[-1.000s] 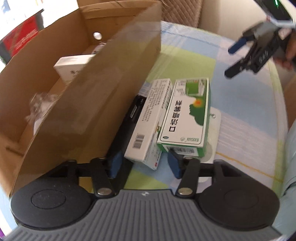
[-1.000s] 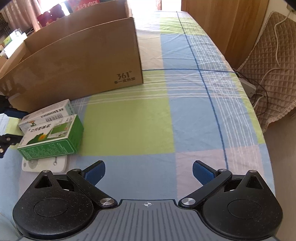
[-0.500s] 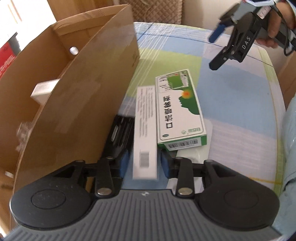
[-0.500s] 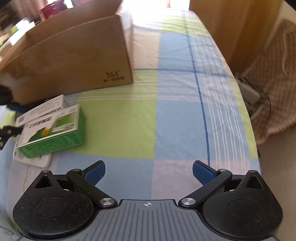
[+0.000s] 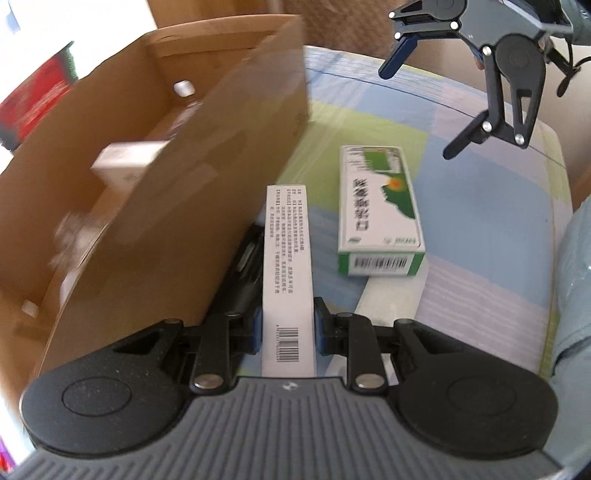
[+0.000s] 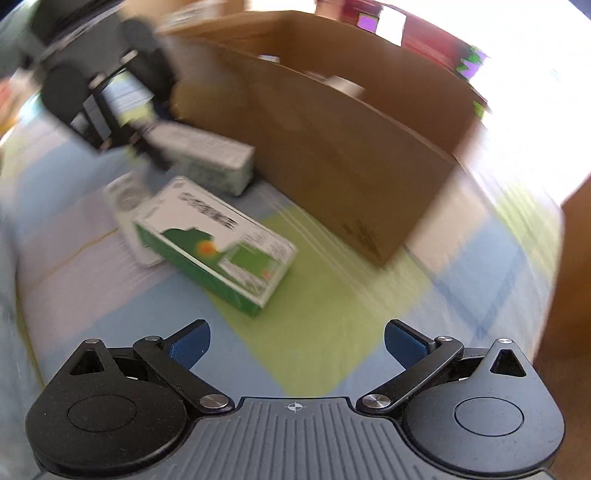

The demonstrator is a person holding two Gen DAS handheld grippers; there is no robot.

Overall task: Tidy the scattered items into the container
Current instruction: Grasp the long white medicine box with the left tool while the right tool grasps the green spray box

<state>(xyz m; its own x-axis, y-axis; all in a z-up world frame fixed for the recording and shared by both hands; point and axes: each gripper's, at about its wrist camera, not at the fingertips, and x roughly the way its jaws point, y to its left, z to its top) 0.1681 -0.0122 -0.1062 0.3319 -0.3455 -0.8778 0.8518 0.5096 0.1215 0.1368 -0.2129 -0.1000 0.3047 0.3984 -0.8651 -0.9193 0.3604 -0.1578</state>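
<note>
Pickup step, I'd say: the left gripper (image 5: 287, 328) had its jaws clamped on the near end of the long white printed carton (image 5: 287, 273), right beside the brown cardboard box (image 5: 207, 177). Next it'd need lifting over that wall. The right gripper (image 6: 297, 341) hung wide open and empty, near the green-and-white carton (image 6: 218, 247) on the checked worktop (image 6: 325, 332).

A checked cloth (image 5: 476, 206) of blue, green and lilac squares covers the worktop. Quilted brown fabric (image 5: 343, 33) lies at the top centre of the left view. Bright daylight (image 6: 524, 74) floods the right view's upper right, beside wooden furniture (image 6: 572, 258).
</note>
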